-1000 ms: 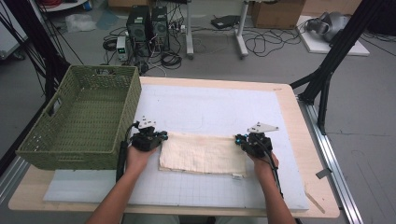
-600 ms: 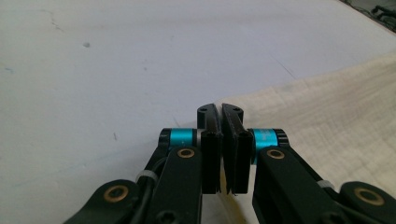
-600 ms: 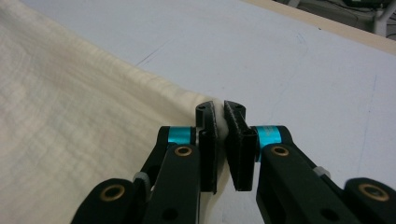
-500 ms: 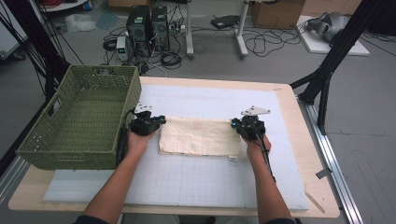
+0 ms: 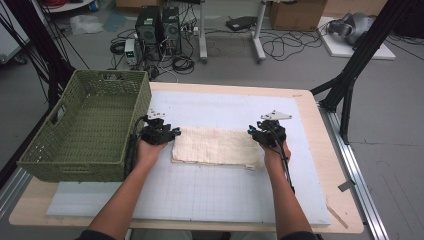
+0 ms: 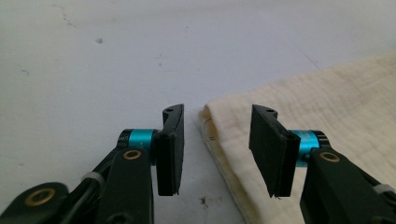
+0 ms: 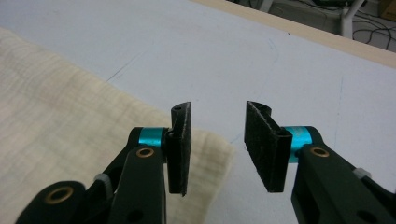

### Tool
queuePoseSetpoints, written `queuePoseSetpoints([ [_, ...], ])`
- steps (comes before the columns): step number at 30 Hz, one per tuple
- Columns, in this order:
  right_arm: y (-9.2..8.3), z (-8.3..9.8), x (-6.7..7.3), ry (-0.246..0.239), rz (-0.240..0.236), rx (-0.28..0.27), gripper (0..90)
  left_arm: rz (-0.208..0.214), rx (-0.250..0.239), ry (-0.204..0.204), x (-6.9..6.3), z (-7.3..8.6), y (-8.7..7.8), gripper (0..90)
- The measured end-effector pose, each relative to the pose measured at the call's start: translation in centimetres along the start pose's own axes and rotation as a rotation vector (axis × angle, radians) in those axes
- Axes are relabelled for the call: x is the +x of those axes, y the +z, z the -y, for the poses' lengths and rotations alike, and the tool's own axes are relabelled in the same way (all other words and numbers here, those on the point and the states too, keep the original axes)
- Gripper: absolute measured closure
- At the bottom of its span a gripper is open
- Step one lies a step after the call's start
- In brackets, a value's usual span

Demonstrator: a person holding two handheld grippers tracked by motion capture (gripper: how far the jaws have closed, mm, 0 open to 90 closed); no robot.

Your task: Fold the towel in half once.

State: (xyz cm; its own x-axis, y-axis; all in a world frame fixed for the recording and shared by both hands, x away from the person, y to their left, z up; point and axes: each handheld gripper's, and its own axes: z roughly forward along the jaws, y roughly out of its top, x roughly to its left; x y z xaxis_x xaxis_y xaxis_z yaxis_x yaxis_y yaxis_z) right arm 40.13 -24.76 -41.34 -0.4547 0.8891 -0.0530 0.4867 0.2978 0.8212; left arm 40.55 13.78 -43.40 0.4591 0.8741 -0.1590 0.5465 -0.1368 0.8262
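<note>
High view: folded cream cloth [image 5: 217, 146] flanked by left gripper [image 5: 176, 133] and right gripper [image 5: 251, 131], jaws spread, apparently released; next, probably re-pinching corners.

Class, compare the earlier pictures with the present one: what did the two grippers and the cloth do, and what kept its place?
Both grippers moved away from the person, folding the cloth into a narrower strip. The left gripper and right gripper now stand open at its far corners, cloth released. The basket and mat stayed put.
</note>
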Motion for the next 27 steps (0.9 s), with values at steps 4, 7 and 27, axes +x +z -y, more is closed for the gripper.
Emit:
queuePoseSetpoints([
  [4, -1.0, 0.0, -0.1, -0.012, -0.040, -0.003, 60.7, 0.016, 0.022, 0.023, -0.7, 0.3, -0.6, 56.4],
  [7, -1.9, 0.3, 0.2, -0.040, -0.065, -0.021, 61.3, 0.042, 0.002, 0.049, -1.5, 0.4, -1.3, 59.9],
  [27, -4.3, 6.5, 2.0, -0.088, -0.184, 0.122, 66.3, 0.078, 0.107, 0.211, -4.1, 4.4, -3.0, 76.8],
])
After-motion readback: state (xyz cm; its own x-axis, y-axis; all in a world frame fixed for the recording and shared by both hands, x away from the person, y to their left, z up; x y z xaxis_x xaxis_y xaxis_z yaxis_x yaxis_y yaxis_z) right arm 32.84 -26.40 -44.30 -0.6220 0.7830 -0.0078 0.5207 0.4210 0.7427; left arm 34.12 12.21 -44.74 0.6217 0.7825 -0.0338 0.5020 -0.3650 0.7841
